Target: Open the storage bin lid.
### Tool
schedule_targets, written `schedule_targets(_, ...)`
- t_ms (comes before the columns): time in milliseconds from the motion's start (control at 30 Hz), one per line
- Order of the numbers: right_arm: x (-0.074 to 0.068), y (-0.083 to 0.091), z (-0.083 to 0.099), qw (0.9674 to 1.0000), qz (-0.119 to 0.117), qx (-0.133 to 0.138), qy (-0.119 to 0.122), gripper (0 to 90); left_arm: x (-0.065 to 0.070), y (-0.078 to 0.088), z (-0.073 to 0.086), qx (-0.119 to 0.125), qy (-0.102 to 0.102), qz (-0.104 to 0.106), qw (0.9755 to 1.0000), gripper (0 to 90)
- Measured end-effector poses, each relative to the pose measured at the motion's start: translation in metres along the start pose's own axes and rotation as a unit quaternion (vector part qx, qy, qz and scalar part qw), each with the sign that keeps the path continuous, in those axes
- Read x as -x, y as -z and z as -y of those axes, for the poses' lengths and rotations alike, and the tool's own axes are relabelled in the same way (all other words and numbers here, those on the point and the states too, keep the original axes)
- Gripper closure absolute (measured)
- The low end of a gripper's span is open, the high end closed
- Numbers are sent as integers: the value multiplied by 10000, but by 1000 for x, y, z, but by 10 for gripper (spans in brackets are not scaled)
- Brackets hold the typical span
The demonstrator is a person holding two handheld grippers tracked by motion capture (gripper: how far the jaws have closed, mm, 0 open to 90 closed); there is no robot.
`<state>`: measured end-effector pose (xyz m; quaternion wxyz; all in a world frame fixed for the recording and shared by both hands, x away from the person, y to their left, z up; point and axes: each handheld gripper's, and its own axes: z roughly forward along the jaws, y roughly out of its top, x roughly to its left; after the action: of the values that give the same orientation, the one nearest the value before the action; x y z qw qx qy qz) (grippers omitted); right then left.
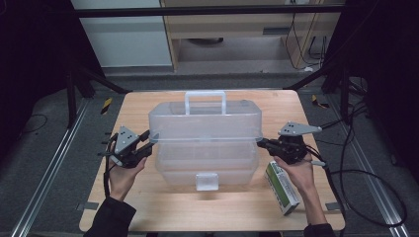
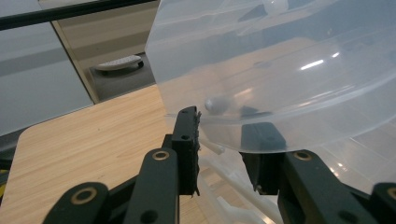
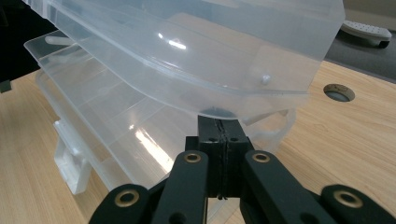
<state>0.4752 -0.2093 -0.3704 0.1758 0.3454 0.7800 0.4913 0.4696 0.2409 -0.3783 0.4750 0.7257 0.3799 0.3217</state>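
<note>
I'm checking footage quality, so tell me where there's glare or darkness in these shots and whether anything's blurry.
High view: dark at the edges, with the table brightly lit. Left gripper view: a white glare streak on the clear box lid, with the background soft. Right gripper view: small highlights on the lid and the tray beneath; the shut right gripper looks sharp.

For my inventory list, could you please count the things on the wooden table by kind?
Clear plastic storage box with lid and handle: 1
Green and white cardboard carton: 1
Black two-jaw gripper: 2, left and right
Total: 4
</note>
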Motion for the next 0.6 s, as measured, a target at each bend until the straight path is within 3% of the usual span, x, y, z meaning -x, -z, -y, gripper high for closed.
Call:
schedule_targets(300, 0, 1, 1, 9999, 96, -30, 12, 845, -1, 0, -4, -72, -41, -18, 10000, 684)
schedule_targets(600, 1, 4, 13, 9991, 311, -274, -68, 786, -2, 0, -8, -117, -67, -19, 9999, 688)
